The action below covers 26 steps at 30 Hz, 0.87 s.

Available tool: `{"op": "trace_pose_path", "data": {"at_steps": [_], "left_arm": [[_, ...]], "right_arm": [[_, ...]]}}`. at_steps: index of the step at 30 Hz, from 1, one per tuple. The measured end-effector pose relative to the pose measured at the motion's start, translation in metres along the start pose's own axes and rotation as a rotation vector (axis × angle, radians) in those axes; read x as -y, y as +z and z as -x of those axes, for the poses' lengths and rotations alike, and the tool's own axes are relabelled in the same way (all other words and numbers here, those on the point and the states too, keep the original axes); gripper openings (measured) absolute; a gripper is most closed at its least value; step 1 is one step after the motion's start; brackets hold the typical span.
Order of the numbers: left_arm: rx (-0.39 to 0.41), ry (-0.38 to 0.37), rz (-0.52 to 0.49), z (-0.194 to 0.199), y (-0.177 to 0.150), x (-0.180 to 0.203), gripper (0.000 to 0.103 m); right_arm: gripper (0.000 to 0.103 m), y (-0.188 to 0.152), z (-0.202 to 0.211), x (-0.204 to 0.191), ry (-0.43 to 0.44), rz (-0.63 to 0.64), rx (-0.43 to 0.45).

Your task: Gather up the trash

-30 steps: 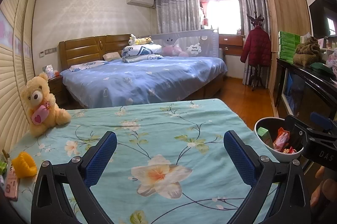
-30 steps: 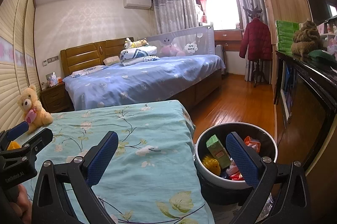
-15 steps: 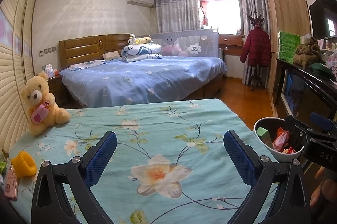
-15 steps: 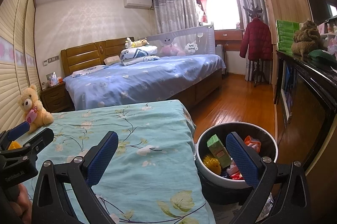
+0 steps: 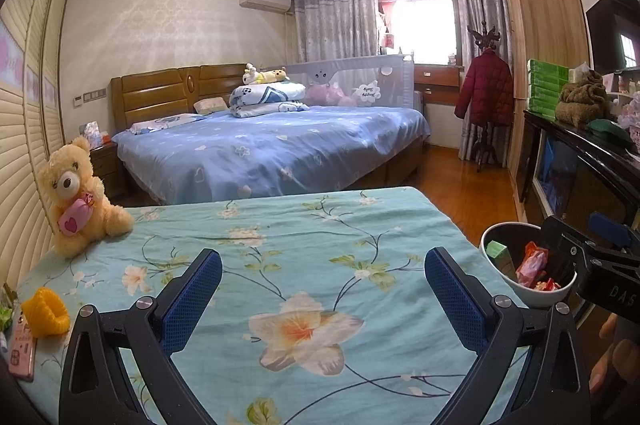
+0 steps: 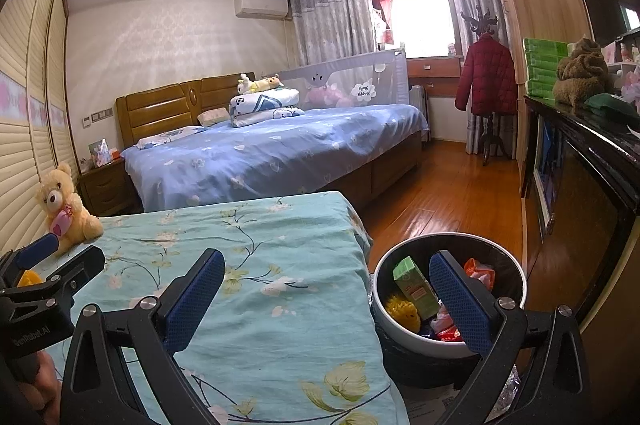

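While fingertip-blocked, bin contents partly hidden

a bin stands on the floor just right of the near bed, with a box and wrappers in it. a teddy bear sits at the bed's far left corner, a phone at its near left edge. a larger bed lies behind.

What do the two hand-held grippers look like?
Both match: the left hand-held gripper and right hand-held gripper have black angular frames, silver bolts and blue textured finger pads. White lettering marks each body. No cables or sleeves show.
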<state>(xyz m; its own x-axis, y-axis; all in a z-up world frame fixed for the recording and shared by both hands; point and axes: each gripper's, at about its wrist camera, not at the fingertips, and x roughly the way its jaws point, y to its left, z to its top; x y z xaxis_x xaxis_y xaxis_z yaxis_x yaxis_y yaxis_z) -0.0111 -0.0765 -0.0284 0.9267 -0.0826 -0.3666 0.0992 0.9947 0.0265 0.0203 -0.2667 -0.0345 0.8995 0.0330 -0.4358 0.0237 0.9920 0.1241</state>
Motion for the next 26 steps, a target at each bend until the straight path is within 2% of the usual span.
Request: {"op": "trace_pose_path", "data": {"at_steps": [18,26], "left_arm": [[-0.002,0.0,0.004,0.0,0.0,0.0,0.102],[-0.023,0.001,0.011,-0.002,-0.002,-0.006,0.102]], "right_arm": [[0.103,0.003,0.001,-0.006,0.009,-0.003,-0.008],[0.103,0.002,-0.006,-0.01,0.013,0.003,-0.039]]}}
